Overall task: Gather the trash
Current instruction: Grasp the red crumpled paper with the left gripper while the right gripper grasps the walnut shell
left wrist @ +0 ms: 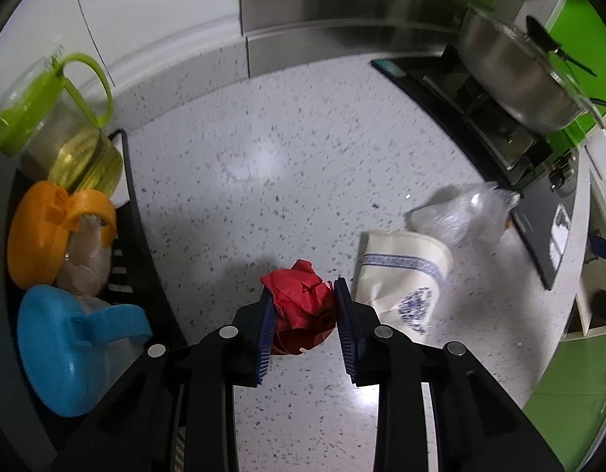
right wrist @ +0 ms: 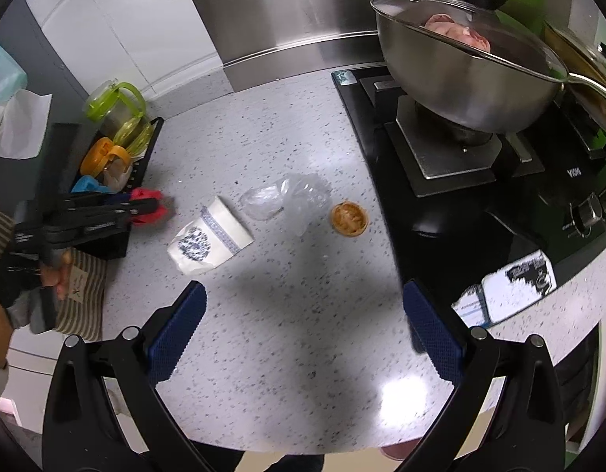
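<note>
My left gripper [left wrist: 303, 291] is shut on a crumpled red paper ball [left wrist: 303, 310], with the blue pads pressing it from both sides. Just right of it, a flattened white paper cup [left wrist: 401, 275] with blue print lies on the speckled countertop [left wrist: 244, 157]. A crumpled clear plastic bag [left wrist: 460, 212] lies beyond the cup. In the right wrist view the left gripper [right wrist: 145, 206] holds the red paper [right wrist: 147, 195] beside the cup [right wrist: 210, 236] and the bag [right wrist: 287, 196]. A small round orange lid [right wrist: 349, 218] lies near the stove. My right gripper [right wrist: 303, 291] stands open over bare counter.
A black rack [left wrist: 137, 212] at the left holds jars with green [left wrist: 35, 118], orange [left wrist: 35, 232] and blue [left wrist: 59, 346] lids. A gas stove [right wrist: 460, 181] on the right carries a steel pot [right wrist: 460, 78] with a glass lid. A printed card [right wrist: 511, 287] lies by the stove's front edge.
</note>
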{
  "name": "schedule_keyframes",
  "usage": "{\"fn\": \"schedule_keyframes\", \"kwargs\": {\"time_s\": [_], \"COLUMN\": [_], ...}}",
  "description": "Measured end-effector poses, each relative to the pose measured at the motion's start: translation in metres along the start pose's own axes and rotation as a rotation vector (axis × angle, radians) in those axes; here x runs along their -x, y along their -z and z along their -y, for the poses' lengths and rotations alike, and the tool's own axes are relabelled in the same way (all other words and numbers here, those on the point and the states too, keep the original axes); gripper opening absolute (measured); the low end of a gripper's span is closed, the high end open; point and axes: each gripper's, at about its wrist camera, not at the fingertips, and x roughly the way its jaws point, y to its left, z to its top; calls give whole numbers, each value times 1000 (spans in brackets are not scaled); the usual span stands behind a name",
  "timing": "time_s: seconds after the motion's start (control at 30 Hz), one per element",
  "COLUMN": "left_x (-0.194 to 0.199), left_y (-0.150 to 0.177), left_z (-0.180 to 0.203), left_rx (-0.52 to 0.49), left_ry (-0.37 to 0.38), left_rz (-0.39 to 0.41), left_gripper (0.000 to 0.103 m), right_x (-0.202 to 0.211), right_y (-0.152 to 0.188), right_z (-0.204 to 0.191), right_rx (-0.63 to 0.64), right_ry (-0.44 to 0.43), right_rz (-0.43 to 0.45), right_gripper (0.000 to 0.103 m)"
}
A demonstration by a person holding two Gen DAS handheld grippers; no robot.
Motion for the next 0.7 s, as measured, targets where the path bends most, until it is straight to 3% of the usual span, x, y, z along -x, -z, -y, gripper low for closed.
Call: {"fn": "schedule_keyframes", "kwargs": {"time_s": [0.33, 0.47, 0.53, 0.7], "left_x": [41, 40, 39, 36], "left_y": [4, 8, 12, 18], "left_z": [-3, -3, -5, -7], "left_rx": [36, 60, 76, 102], "left_ry": [9, 5, 1, -7], "left_rz": [71, 70, 66, 58], "left_gripper": [29, 29, 29, 29], "right_x": [-59, -83, -93, -105], "right_y": [-23, -28, -31, -37], "right_z": [12, 14, 16, 21], "right_rx": [124, 181, 203, 226], "right_ry": [30, 36, 34, 40], "right_rz": [-86, -123, -132, -143], "right_gripper": [98, 81, 78, 54]}}
